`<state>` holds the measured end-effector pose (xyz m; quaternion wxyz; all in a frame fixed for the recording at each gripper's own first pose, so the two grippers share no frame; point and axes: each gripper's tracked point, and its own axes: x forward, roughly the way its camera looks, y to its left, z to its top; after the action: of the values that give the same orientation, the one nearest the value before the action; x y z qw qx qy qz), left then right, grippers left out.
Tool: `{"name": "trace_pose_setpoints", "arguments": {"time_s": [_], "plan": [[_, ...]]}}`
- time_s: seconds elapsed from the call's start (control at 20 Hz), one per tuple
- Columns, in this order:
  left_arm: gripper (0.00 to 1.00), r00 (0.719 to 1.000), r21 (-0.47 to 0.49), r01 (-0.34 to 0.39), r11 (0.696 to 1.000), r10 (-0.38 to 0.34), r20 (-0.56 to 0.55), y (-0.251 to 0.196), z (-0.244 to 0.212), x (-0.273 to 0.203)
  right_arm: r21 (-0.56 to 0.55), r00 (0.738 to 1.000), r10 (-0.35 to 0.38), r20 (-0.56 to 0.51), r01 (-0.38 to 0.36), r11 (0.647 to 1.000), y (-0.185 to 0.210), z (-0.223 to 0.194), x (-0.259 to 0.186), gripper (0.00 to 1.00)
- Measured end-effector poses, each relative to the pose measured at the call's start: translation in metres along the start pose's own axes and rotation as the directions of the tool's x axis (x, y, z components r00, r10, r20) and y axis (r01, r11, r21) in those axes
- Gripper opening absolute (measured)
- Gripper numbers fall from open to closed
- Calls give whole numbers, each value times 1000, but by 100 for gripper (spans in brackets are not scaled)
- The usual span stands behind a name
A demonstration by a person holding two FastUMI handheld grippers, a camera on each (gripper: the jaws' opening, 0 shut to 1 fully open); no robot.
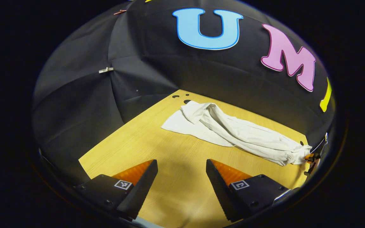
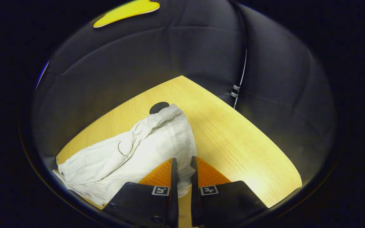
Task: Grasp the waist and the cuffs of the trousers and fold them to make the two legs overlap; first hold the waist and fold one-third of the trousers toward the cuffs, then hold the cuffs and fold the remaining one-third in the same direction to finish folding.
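between right gripper (image 2: 184, 171) fingers, trousers (image 2: 131, 152) edge pinched

No word, number or brand name can be read on anything here. The only signs are small square code markers, black pattern on white, and they carry no letters.

In the left gripper view two of them stand on the dark body of the left gripper (image 1: 182, 162): one marker (image 1: 123, 184) at the lower left of the frame, the other marker (image 1: 239, 184) at the lower right.

In the right gripper view the right gripper (image 2: 184, 160) has the same pair at the bottom centre: a left marker (image 2: 160, 190) and a right marker (image 2: 209, 190), one behind each finger.
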<state>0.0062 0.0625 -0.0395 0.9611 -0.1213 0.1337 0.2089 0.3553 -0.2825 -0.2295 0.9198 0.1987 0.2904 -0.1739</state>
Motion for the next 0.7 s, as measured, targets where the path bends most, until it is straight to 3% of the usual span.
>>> {"name": "trace_pose_setpoints", "arguments": {"time_s": [0.05, 0.3, 0.45, 0.7], "plan": [[97, 1000, -3, 2, 1000, -2, -6, 0, -1, 1, -14, 1000, -7, -1, 7, 1000, -1, 3, -1, 15], [97, 999, -59, 28, 998, -30, -33, 3, 1, 7, -180, 993, 14, 114, 6, 984, 24, 40, -55, 14], [98, 999, -86, 30, 996, -34, -37, 15, 4, 19, -222, 974, 69, 213, -21, 975, 66, 73, -87, 14], [96, 999, -104, 8, 995, -11, -34, 30, -1, 12, -280, 931, 220, 293, -136, 950, 160, 111, -129, 14]]}}
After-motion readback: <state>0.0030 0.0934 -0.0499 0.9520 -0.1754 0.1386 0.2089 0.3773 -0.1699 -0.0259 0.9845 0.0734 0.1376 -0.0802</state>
